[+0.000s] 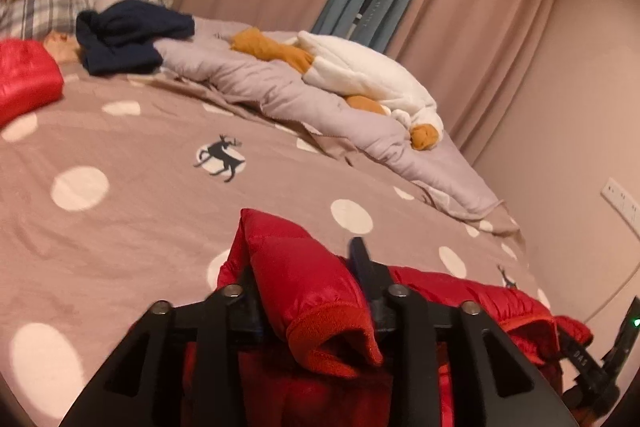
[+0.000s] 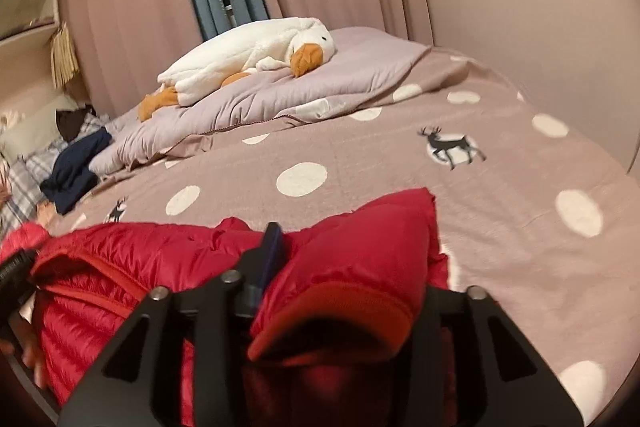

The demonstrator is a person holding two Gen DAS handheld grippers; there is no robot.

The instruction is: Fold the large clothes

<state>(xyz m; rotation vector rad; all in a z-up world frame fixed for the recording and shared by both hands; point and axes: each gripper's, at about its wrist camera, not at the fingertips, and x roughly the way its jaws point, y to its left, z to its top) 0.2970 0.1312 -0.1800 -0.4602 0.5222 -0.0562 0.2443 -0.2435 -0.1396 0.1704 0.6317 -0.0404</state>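
Left wrist view. Left gripper [image 1: 308, 279] low over the bedspread [image 1: 132, 227], pinkish-brown with white dots and deer prints. A sleeve [image 1: 316, 291] of the red down jacket [image 1: 480, 303] lies between the jaws, cuff opening toward the camera. Jaws parted; the right finger [image 1: 362, 259] stands just clear of the fabric, the left one is hidden behind the sleeve, so I read the grip as released with the sleeve still in the gap. Rest of the jacket spreads toward 3 to 4 o'clock. Another red padded item [image 1: 24, 79] at 10 o'clock by the frame edge. Navy garment [image 1: 128, 39] at 11 o'clock. Plush duck [image 1: 360, 71] on a grey quilt [image 1: 280, 95] at 1 o'clock, curtains [image 1: 460, 7] behind.

Right wrist view. Right gripper [image 2: 344, 247] also low over the bedspread [image 2: 520, 267]. The other sleeve [image 2: 360, 251] sits between its jaws, cuff toward the lens. Left finger [image 2: 272, 247] visible beside the sleeve; right finger covered by the fabric. Jaws parted, not clamped on the cloth as far as the visible pad shows. Jacket body [image 2: 120, 267] runs toward 9 o'clock. Plush duck [image 2: 248, 55] at 12 o'clock on the quilt [image 2: 320, 83]; navy garment [image 2: 76, 167] at 9 to 10 o'clock.
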